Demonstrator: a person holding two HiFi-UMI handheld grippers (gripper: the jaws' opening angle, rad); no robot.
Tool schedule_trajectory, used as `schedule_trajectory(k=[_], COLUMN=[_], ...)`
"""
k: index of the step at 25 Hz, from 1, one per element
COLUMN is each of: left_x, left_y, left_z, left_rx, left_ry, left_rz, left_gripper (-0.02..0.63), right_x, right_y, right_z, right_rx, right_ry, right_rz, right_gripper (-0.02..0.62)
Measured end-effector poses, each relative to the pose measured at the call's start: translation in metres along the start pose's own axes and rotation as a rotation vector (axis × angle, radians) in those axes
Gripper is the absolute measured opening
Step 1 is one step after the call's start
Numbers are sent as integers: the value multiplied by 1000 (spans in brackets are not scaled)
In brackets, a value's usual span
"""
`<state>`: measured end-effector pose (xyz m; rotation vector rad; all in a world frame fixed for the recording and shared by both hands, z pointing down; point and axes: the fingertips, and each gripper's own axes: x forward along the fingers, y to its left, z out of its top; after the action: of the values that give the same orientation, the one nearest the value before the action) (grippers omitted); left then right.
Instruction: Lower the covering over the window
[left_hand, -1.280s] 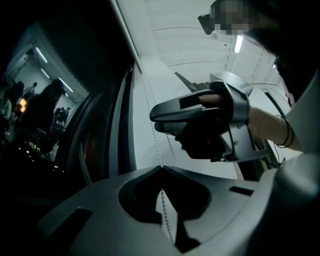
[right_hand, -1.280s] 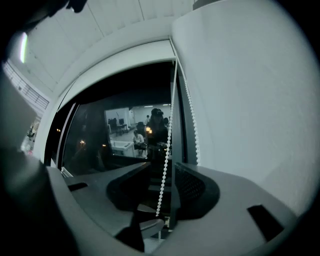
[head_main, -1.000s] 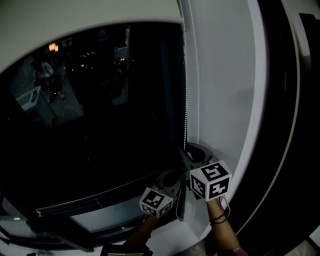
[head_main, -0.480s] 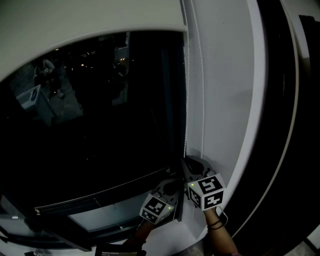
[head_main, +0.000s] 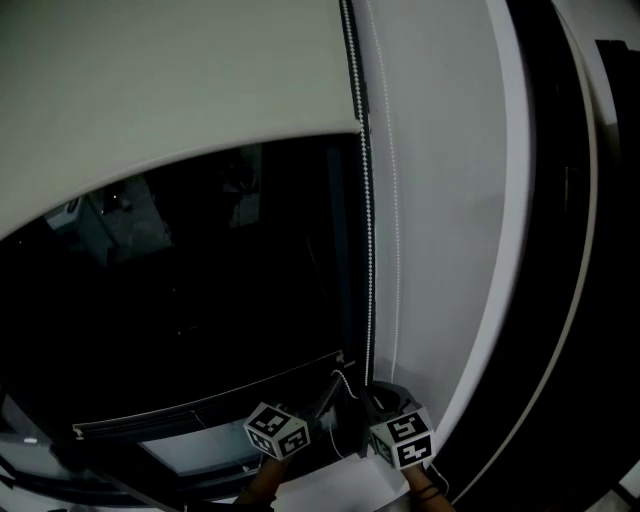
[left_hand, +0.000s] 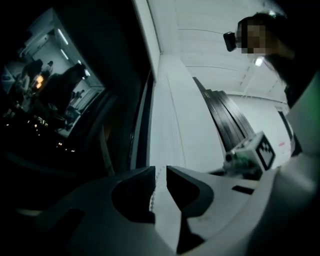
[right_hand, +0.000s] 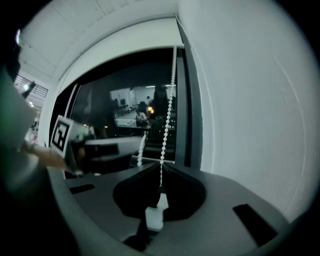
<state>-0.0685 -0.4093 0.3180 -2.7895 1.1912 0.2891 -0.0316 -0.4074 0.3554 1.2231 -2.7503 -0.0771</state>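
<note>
Right tool (right_hand: 160, 165) clamped on bead chain (right_hand: 168, 110); left tool (left_hand: 160, 171), jaws just now opening, loosely around it.

No words, brands or numbers can be read; only black-and-white square markers (head_main: 412, 431) show, on the left cube (head_main: 277, 432) and the right cube (head_main: 400, 442).

Off-white fabric roller blind (head_main: 180, 90): partly down, covering the upper part of the dark window glass (head_main: 200, 300). Its bottom edge runs straight across and the lower glass is bare. White bead chain (head_main: 368, 250) hangs in two strands along the window's right edge. One strand is taut, pinched at the tips of the right tool (right_hand: 160, 167), whose jaws have just closed on it. The other strand sits in the narrow gap of the left tool (left_hand: 160, 172); its jaws have just been opening and the pads are not pressing it.
</note>
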Motion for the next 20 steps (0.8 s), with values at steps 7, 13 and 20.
schedule_trajectory(k=[7, 13, 20], left_x=[54, 43, 52], left_y=[-21, -34, -50], left_z=[75, 104, 96], left_rx=[91, 24, 81], left_ry=[-97, -179, -103], left_rz=[-106, -132, -215], left_gripper=[87, 87, 117], right_x=[4, -3, -1], right_y=[31, 18, 14], right_z=[-62, -66, -66], right_rx=[57, 67, 46], right_ry=[80, 97, 97], right_rz=[25, -17, -38], right_gripper=[15, 15, 15])
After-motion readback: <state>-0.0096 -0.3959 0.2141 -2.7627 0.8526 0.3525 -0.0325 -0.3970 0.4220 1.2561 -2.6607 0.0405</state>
